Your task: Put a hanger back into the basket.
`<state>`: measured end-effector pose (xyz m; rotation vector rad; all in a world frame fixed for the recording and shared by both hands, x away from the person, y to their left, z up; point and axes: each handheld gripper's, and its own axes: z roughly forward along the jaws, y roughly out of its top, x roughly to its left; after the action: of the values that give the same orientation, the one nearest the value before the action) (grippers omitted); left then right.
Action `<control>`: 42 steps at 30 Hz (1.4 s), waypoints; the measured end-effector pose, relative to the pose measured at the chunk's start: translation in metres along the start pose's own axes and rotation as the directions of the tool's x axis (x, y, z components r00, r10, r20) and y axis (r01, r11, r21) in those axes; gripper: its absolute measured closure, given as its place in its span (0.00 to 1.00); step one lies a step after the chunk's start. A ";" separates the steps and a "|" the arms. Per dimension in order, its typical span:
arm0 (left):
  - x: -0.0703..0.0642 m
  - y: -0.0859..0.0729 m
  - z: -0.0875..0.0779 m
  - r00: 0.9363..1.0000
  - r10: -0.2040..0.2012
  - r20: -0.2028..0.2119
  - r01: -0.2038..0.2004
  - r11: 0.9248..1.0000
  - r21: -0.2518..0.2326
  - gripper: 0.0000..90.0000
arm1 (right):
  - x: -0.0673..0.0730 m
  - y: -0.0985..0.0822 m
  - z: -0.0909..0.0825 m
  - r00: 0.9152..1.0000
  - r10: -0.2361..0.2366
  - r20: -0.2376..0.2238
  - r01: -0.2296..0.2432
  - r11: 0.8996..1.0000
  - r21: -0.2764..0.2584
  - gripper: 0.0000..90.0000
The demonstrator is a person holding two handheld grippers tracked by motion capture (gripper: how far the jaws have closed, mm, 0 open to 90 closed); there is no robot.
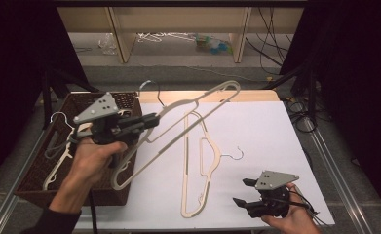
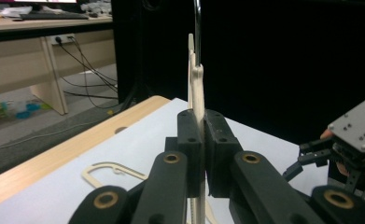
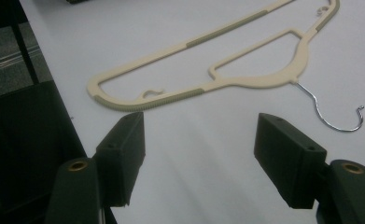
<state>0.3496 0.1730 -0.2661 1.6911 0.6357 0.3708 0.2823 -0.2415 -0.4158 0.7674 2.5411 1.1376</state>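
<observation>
Hangers, two of one pattern: flat cream plastic frames with ribbed grey-green strips along the shoulders and lower bar, an inner cut-out loop at the neck, small inward hooks near the ends, and a thin metal hook. No brand, label or writing can be read on either.

Left gripper (image 1: 151, 119), in the high view, is raised off the table (image 1: 256, 126) above the near edge of a brown wicker basket (image 1: 32, 170). Its jaws are clamped on the held hanger (image 1: 188, 109) at the neck; in the left gripper view the pads press flat on both faces of the cream plastic (image 2: 198, 93), which rises edge-on straight up from between them, the metal hook continuing above. From this gripper the frame slants two ways: one shoulder runs up and away over the table, the other drops back toward the person, its end over the table just beside the basket. More pale hangers (image 1: 61, 146) lie in the basket under this hand.

Right gripper (image 1: 240, 192) is low over the near right part of the table, jaws wide apart with nothing between them. The flat hanger (image 3: 203, 70) lies on the white surface just ahead of these jaws, its long bar crosswise to them and its metal hook (image 3: 339, 116) beyond the right-hand pad, apart from it.
</observation>
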 end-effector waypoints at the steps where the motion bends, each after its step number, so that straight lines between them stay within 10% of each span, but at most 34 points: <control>1: 0.000 0.000 0.000 1.000 0.000 0.000 0.000 1.000 0.000 0.96 | 0.000 0.000 0.000 1.000 0.000 0.000 0.000 1.000 0.000 0.37; 10: 0.037 0.011 -0.037 0.989 -0.003 -0.147 0.006 1.000 0.017 0.96 | 0.000 -0.002 0.004 1.000 0.021 0.006 -0.021 1.000 0.013 0.33; 20: 0.092 -0.007 -0.089 0.950 -0.014 -0.312 0.023 0.999 0.024 0.96 | -0.001 -0.003 0.006 1.000 0.013 -0.001 -0.013 1.000 0.017 0.34; 42: 0.139 -0.078 -0.130 0.910 -0.071 -0.408 0.108 0.992 0.067 0.95 | -0.001 -0.005 0.007 1.000 0.022 -0.006 -0.022 0.999 0.039 0.34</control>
<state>0.3710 0.3683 -0.3275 1.6728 1.0452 0.6459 0.2848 -0.2403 -0.4241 0.8042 2.5738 1.1016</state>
